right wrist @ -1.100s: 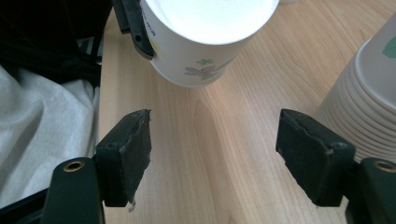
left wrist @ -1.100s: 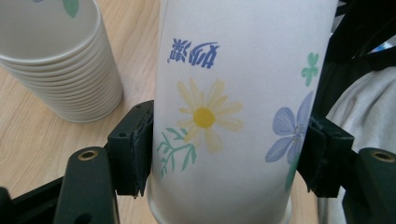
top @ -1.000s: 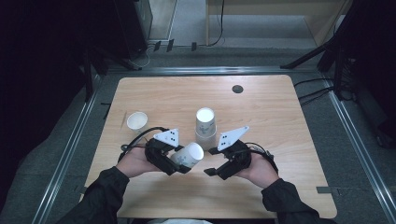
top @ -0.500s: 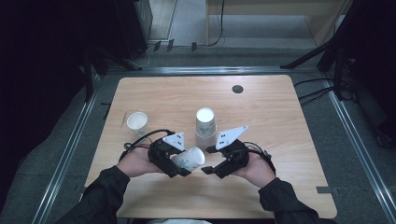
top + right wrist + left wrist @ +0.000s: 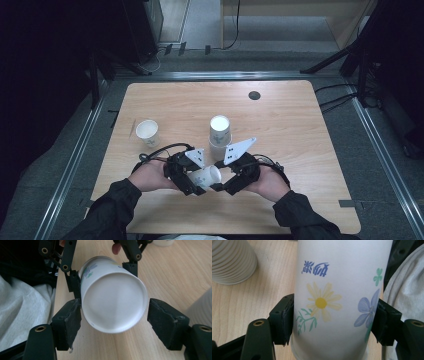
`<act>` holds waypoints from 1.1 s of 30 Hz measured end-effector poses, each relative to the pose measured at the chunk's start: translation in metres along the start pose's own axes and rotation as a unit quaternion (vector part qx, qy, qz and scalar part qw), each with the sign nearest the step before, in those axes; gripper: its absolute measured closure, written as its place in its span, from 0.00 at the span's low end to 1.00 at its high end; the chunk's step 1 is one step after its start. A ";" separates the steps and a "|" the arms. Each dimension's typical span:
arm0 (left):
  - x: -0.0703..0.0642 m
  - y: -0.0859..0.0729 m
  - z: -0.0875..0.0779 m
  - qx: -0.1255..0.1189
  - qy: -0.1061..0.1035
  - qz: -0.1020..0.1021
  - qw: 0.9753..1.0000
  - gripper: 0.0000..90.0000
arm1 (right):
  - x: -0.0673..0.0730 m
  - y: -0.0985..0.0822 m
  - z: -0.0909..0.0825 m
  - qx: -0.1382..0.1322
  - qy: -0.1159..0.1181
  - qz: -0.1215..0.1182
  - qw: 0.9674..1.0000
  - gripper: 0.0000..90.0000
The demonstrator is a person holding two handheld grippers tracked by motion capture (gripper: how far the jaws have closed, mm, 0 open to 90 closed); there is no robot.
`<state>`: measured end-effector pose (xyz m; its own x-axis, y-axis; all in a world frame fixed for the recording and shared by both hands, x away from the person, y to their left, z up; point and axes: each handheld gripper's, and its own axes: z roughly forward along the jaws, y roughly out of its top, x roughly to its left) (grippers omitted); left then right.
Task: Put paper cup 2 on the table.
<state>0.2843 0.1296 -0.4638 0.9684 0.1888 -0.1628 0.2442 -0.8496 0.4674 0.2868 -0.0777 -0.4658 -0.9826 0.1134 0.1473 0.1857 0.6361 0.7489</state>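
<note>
A white paper cup with a flower print (image 5: 206, 176) lies on its side just above the table's front half. My left gripper (image 5: 192, 181) is shut on its wall, and both pads press the printed side (image 5: 337, 297). My right gripper (image 5: 222, 181) faces it from the right. In the right gripper view the cup's flat white end (image 5: 113, 305) sits between my right gripper's (image 5: 115, 317) pads. The left pad (image 5: 67, 323) is at the cup's edge, while the right pad (image 5: 166, 323) stands off it with a gap.
A stack of ribbed white cups (image 5: 219, 131) stands just behind the grippers and is seen close by (image 5: 232, 260). A single cup (image 5: 147, 132) stands upright at the left. A small black disc (image 5: 254, 95) sits at the back. Pale cloth (image 5: 22, 310) lies beside the table's edge.
My right gripper has edged left, so its jaws now flank the cup's end. The left gripper has kept its hold in place.
</note>
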 end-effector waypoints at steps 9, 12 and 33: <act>-0.003 0.003 0.004 0.012 0.004 0.007 1.000 0.32 | 0.003 0.004 0.012 0.011 0.013 -0.009 1.000 0.32; -0.004 0.003 0.004 0.011 0.003 0.009 1.000 0.32 | 0.003 0.005 0.013 0.012 0.016 -0.008 1.000 0.35; 0.000 -0.010 -0.014 -0.071 0.015 -0.031 0.997 0.13 | -0.006 0.008 -0.007 -0.009 0.028 -0.002 1.000 0.39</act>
<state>0.2821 0.1449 -0.4567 0.9517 0.2553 -0.1709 0.3067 -0.7574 0.5765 0.2940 -0.0787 -0.4558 -0.9813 0.0678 0.1802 0.1827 0.6228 0.7607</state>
